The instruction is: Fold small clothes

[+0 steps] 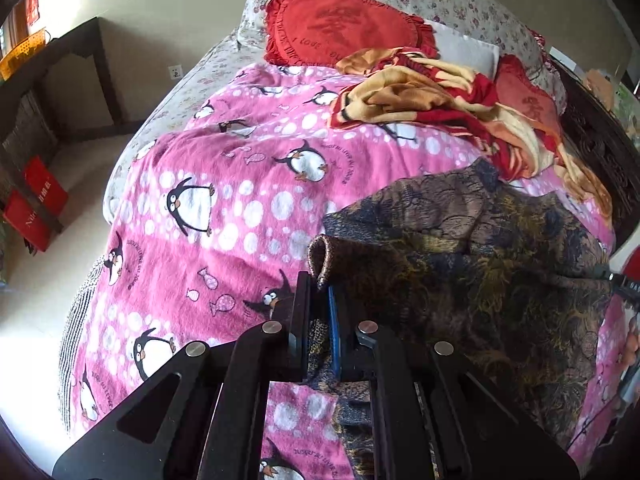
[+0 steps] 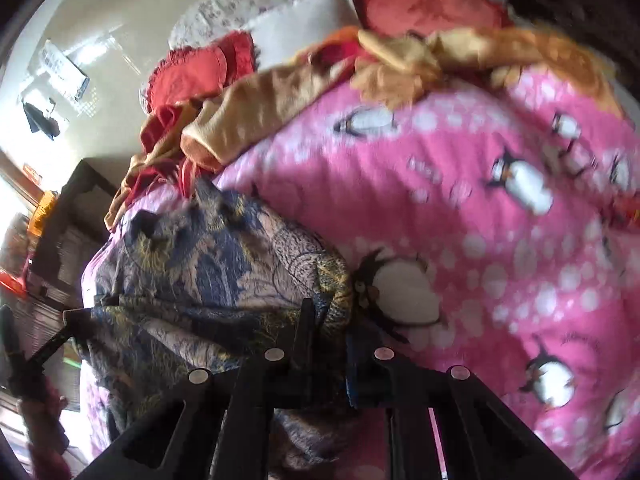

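Note:
A dark patterned knit garment [image 1: 460, 264] in navy, gold and brown lies on the pink penguin blanket [image 1: 224, 208]. My left gripper [image 1: 320, 286] is shut on its sleeve, and the ribbed cuff [image 1: 322, 254] sticks out just past the fingertips. In the right wrist view the same garment [image 2: 208, 260] lies bunched at lower left. My right gripper [image 2: 330, 322] is shut on the garment's folded edge, with fabric pinched between the fingers. The left gripper's black frame [image 2: 44, 350] shows at the far left edge, gripping the garment's other side.
A crumpled orange and red blanket [image 1: 440, 100] and red heart pillows [image 1: 344, 24] lie at the head of the bed. A dark wooden table [image 1: 60, 80] and red bags [image 1: 36, 200] stand on the floor left of the bed. The bed's edge [image 1: 116, 184] drops off there.

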Available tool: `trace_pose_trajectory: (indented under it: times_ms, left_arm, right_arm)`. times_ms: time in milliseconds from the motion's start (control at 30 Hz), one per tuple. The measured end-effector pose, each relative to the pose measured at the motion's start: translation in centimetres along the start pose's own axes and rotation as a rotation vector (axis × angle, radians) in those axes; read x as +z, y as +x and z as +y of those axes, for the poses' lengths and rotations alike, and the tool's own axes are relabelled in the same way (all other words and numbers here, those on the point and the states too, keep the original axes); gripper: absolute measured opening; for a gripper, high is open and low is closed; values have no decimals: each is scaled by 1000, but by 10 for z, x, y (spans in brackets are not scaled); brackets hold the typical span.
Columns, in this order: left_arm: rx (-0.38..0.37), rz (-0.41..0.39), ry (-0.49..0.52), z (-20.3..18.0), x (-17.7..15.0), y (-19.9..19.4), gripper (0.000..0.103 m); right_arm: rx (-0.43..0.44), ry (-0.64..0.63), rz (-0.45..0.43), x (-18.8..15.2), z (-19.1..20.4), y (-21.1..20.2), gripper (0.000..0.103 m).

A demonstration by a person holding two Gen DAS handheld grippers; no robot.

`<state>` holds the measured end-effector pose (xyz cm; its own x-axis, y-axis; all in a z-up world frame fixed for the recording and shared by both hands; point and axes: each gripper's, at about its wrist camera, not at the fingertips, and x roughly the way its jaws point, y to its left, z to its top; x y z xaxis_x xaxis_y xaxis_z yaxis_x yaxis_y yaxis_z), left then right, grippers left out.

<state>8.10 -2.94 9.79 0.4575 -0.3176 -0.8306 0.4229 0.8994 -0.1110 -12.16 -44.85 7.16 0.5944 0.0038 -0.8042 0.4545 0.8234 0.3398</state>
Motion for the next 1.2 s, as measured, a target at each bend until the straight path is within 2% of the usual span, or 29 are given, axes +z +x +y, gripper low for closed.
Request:
trace_pose_trajectory:
  times_ms: [100,200,233,267,300,367,400,467,533,633,700,733,833,933,1000,1033,1067,1100,1133,1200]
  left_arm:
    - [-34,7,12,-7,3,-2,7]
    - [-11,33,48,-22,4,12,7]
    - [5,42,55,-25,4,17,7]
    - [17,52,53,-25,4,23,7]
    - [17,68,40,-24,4,28,7]
    - [3,70,23,-20,4,28,7]
    - [0,64,26,-19,4,26,7]
    - [-1,60,33,-18,4,25,7]
    - [1,57,38,-20,4,25,7]
    - [9,51,40,-25,3,25,7]
    - [7,50,38,-26,3,24,7]
    - [5,49,41,-26,3,23,7]
    - [5,42,56,-25,3,17,7]
    - [-2,40,61,-24,4,14,7]
    - [-3,36,63,-25,5,13,7]
    - [-2,35,63,-25,5,13,7]
    - [-2,35,62,-26,4,14,7]
    - [0,36,62,-27,4,15,7]
    - [1,37,61,-27,3,15,7]
    - [4,42,57,-27,2,16,7]
  right_arm:
    - [-10,0,-116,11,-1,-28,7]
    - [-83,-2,-140,24,-3,-27,7]
    - [-104,14,-118,29,-9,-15,7]
    - [-96,49,-86,32,-16,-5,7]
    - [-45,147,-48,33,-32,5,7]
    - [64,307,-79,29,-58,-1,8]
    - [73,323,-109,26,-61,-8,8]
    - [69,248,-132,20,-56,-30,10]
    - [90,185,-102,11,-47,-42,10]
    - [132,163,-52,4,-33,-41,12]
    - [108,144,-10,4,-27,-30,12]
    - [66,135,27,4,-24,-21,12]
    - [53,170,-19,8,-33,-23,1]
    - [63,230,-87,10,-49,-37,1]
    - [34,240,-80,8,-51,-42,7]
    - [50,248,-60,7,-52,-41,30]
    - [75,251,-40,5,-52,-39,47]
    - [95,251,-29,4,-50,-37,59]
    - [88,239,-20,2,-46,-35,59]
    - [68,206,-4,2,-38,-29,45]
